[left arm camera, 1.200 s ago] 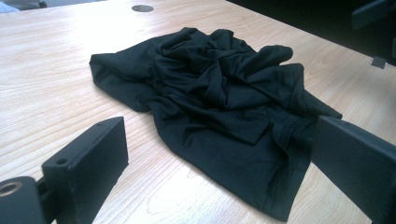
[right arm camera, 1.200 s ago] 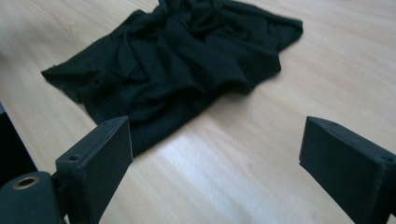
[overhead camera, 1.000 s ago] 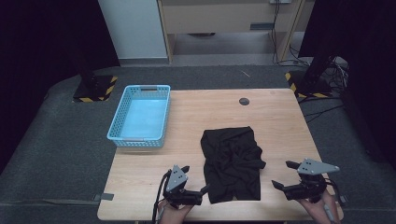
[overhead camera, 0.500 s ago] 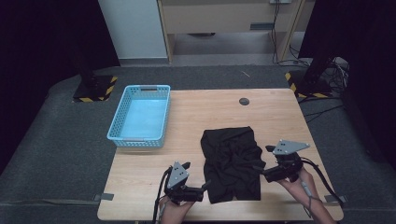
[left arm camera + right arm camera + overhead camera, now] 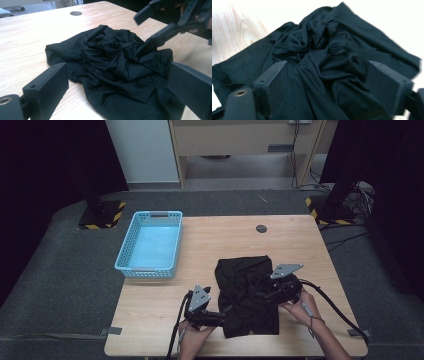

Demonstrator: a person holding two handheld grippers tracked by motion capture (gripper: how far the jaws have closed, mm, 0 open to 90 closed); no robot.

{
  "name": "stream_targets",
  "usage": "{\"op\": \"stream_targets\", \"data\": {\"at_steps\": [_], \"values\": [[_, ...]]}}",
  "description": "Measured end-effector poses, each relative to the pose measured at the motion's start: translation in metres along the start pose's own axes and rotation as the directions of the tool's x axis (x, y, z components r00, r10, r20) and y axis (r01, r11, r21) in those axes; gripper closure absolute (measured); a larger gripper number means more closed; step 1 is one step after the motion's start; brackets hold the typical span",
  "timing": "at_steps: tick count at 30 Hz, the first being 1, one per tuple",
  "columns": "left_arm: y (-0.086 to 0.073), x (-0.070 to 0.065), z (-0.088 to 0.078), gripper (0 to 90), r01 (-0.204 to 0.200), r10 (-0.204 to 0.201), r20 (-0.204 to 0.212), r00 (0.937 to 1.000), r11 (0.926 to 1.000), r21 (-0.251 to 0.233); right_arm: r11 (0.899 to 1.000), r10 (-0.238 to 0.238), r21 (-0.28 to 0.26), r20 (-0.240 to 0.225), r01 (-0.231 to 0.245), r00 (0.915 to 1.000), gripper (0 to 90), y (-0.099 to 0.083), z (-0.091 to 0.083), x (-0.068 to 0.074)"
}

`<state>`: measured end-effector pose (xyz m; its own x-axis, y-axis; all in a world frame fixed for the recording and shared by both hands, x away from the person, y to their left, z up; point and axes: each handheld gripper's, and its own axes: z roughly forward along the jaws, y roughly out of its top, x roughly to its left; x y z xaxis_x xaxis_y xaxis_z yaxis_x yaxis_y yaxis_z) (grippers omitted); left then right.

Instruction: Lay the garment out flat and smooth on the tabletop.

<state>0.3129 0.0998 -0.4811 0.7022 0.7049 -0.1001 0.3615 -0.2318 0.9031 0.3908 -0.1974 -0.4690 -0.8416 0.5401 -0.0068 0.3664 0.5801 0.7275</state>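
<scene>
At the left edge of the bench (image 5: 150,320), toward the far corner, stands the blue basket (image 5: 124,255). It holds nothing; its pale floor is bare.

My left claw (image 5: 223,318) rests near the front edge, jaws spread wide and level, with the near-left hem of the black garment (image 5: 247,297) lying just ahead of them. In the left gripper view the garment (image 5: 112,67) sits between the two pads without either pad pressing on it, so this claw grips nothing.

The garment lies crumpled in a heap toward the front edge, right of the bench's middle, well apart from the basket. Its folds twist into a knot at the centre.

My right claw (image 5: 264,295) is over the garment's right side. Its jaws have just been closing, yet they stand wide apart; cloth (image 5: 329,57) lies between them and no pad pinches it.

Procedure for the step in hand, as I judge it: take hold of the cloth at two points.
1. Lower each claw until the bottom pad slides under a single edge layer, not the bunched centre.
2. Close firmly on hem, not on a loose fold.
3. Keep the two holds well apart so the heap can open out when lifted.

Near the far edge a small dark disc (image 5: 261,228) is set in the bench, clear of the work.
</scene>
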Motion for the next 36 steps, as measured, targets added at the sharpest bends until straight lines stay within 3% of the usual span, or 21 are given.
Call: {"op": "stream_targets", "data": {"at_steps": [9,15,19,23,28,36], "values": [[0.003,0.003,0.017,3.8,-0.002,0.002,0.009,1.0000,1.0000,0.005,0.997,-0.034,0.069,-0.045,0.037,0.9984,40.9,-0.007,0.024,-0.005],[0.002,0.006,0.023,4.7,-0.002,0.002,0.010,0.9999,0.9999,0.011,0.994,-0.056,0.093,-0.064,0.062,0.9964,65.5,-0.010,0.033,-0.008],[0.001,0.008,0.025,5.3,-0.010,0.010,0.007,0.9999,0.9998,0.016,0.992,-0.043,0.116,-0.082,0.052,0.9957,81.5,-0.012,0.037,-0.010],[0.001,0.008,0.026,6.0,-0.010,0.010,0.012,0.9999,0.9998,0.017,0.992,-0.013,0.125,-0.091,0.025,0.9958,84.5,-0.011,0.036,-0.011],[0.002,0.008,0.025,9.3,-0.029,0.029,0.018,0.9994,0.9995,0.006,0.992,-0.015,0.126,-0.083,0.025,0.9964,84.9,-0.008,0.027,-0.011],[0.000,0.011,0.032,9.5,-0.019,0.018,0.029,0.9994,0.9997,0.017,0.995,0.006,0.099,-0.061,0.000,0.9981,85.2,-0.010,0.000,-0.018]]}}
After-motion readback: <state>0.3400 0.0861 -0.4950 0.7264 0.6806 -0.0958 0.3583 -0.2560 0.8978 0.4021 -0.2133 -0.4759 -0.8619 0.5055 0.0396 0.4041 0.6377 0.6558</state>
